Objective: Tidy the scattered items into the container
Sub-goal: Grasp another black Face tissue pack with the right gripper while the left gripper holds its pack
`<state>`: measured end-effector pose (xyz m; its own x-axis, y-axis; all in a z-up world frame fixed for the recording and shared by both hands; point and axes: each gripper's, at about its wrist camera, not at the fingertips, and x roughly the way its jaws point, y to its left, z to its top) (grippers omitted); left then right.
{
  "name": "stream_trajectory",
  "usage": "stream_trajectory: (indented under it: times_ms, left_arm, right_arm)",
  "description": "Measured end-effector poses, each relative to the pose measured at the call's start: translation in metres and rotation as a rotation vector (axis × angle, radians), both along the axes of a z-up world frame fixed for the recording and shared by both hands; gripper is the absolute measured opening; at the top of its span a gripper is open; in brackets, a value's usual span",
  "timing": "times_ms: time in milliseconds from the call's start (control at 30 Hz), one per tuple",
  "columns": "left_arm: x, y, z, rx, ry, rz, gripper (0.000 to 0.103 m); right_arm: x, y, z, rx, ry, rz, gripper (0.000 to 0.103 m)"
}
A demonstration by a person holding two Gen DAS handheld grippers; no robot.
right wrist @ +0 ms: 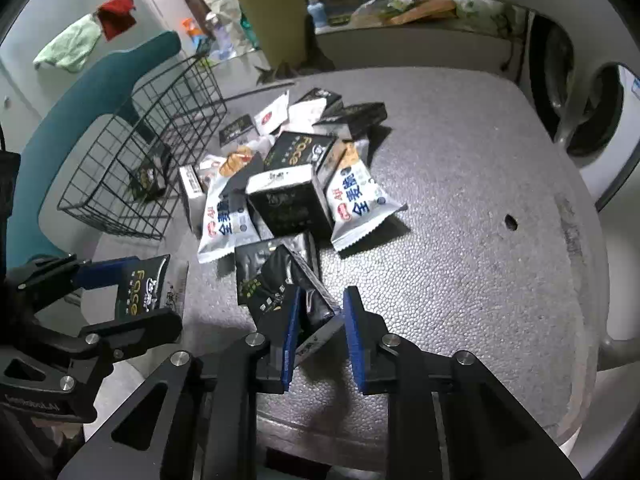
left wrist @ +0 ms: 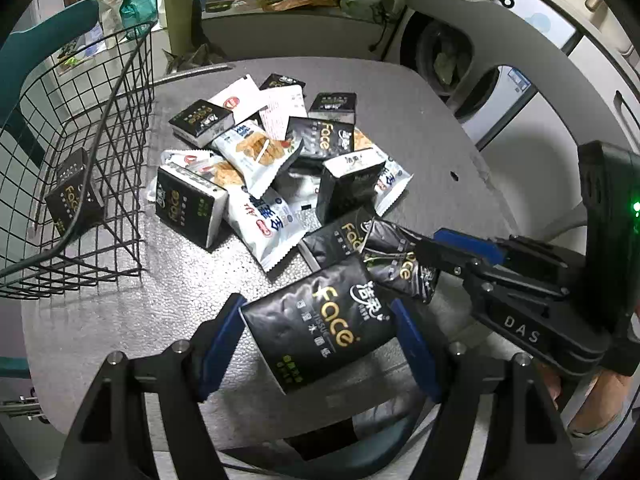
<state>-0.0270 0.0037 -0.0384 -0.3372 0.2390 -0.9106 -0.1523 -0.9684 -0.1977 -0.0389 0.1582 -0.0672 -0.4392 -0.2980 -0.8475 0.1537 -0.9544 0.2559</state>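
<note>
My left gripper [left wrist: 316, 304] is shut on a black "Face" tissue pack [left wrist: 316, 328], held just above the table's near edge. To its right, my right gripper [left wrist: 424, 258] pinches a second, crumpled black tissue pack [left wrist: 394, 268] at the near end of the pile. In the right wrist view that pack [right wrist: 314, 312] sits squeezed between the blue pads [right wrist: 291, 332] of the right gripper [right wrist: 325, 292], and the left gripper [right wrist: 156, 288] shows at the left with its pack [right wrist: 140, 288]. A black wire basket [left wrist: 132, 60] stands at the left with one tissue pack [left wrist: 74, 196] inside.
A pile of black tissue packs and white snack packets [left wrist: 272, 160] lies mid-table, right of the basket [right wrist: 160, 120]. The grey foam-textured table [right wrist: 460, 200] has a small hole [right wrist: 511, 223] near its right edge. A teal chair [right wrist: 80, 100] stands behind the basket.
</note>
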Motion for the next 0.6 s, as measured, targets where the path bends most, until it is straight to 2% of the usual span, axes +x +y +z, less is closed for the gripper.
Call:
stream_trajectory:
  times_ms: [267,367,467,500,600]
  left_arm:
    - [-0.002,-0.009,0.023,0.011,0.046,0.010,0.077]
    - [-0.002,-0.013,0.018,0.022,0.027,0.016,0.077]
    - [-0.001,-0.011,0.015,0.017,0.022,0.008,0.077]
    - [-0.001,-0.011,0.015,0.017,0.021,0.005,0.077]
    - [-0.001,-0.010,0.014,0.020,0.019,0.002,0.077]
  right_arm:
    - [-0.002,0.001,0.029,0.002,0.052,-0.007,0.016]
    - [-0.005,0.007,0.018,0.010,0.045,-0.035,0.017]
    - [-0.005,0.014,-0.008,-0.058,-0.017,-0.013,0.018]
    - [-0.004,0.013,-0.013,-0.050,-0.023,-0.009,0.019]
    - [0.002,0.003,-0.020,0.021,0.015,0.017,0.045]
